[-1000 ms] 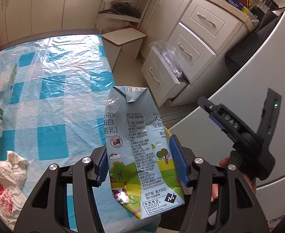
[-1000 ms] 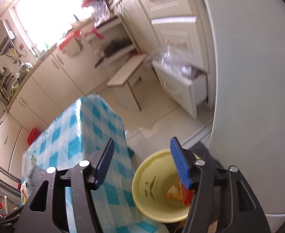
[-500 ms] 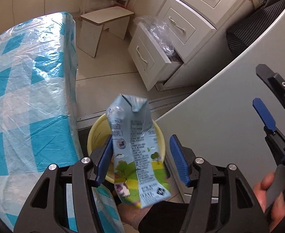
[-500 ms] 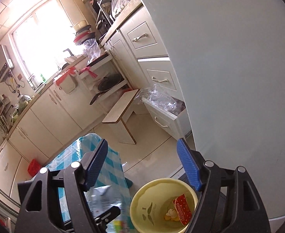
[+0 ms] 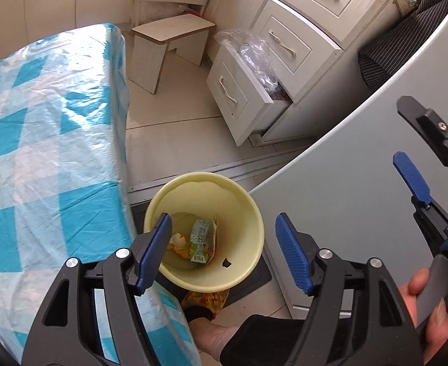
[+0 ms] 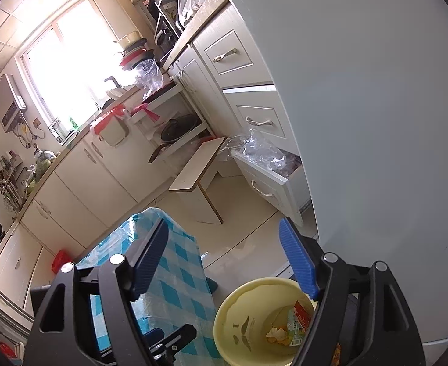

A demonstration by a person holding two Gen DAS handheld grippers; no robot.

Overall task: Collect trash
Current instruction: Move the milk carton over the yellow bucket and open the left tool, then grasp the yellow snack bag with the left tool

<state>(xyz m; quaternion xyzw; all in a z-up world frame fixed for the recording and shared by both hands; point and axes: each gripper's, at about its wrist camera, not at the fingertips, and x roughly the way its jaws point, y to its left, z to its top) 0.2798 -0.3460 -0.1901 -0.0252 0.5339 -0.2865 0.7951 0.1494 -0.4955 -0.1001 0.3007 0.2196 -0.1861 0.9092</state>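
Left wrist view looks down between the spread, empty jaws of the left gripper (image 5: pixel 222 245) into a pale yellow bin (image 5: pixel 204 228) at lower centre of the frame, and the milk carton (image 5: pixel 202 241) lies at the bottom of it among orange scraps and a crumpled pale wad. The step in hand appears to be the drop itself, judged done, since the carton rests inside the bin and nothing sits between the blue pads. In the right wrist view the right gripper (image 6: pixel 224 256) also stands wide apart and holds nothing, hovering above the same bin, which shows at the lower right of that frame with a red-printed wrapper (image 6: pixel 301 309) beside the carton. The next move probably calls for turning one gripper back toward the table (image 5: pixel 50 140) to find another piece of rubbish; whether any is left there cannot be told, because only a bare stretch of the tabletop is in view. The table fills the left half of the left wrist frame, covered in a blue and white checked cloth under shiny wrinkled plastic, and the bin sits just beside its corner on the pale tiled floor. A smooth grey-white appliance wall rises along the right of both frames. Toward the upper centre stands a small white stool (image 5: pixel 170 41), and right of it a bottom drawer (image 5: pixel 239 91) hangs open, stuffed with clear plastic bags, under closed cream drawers.
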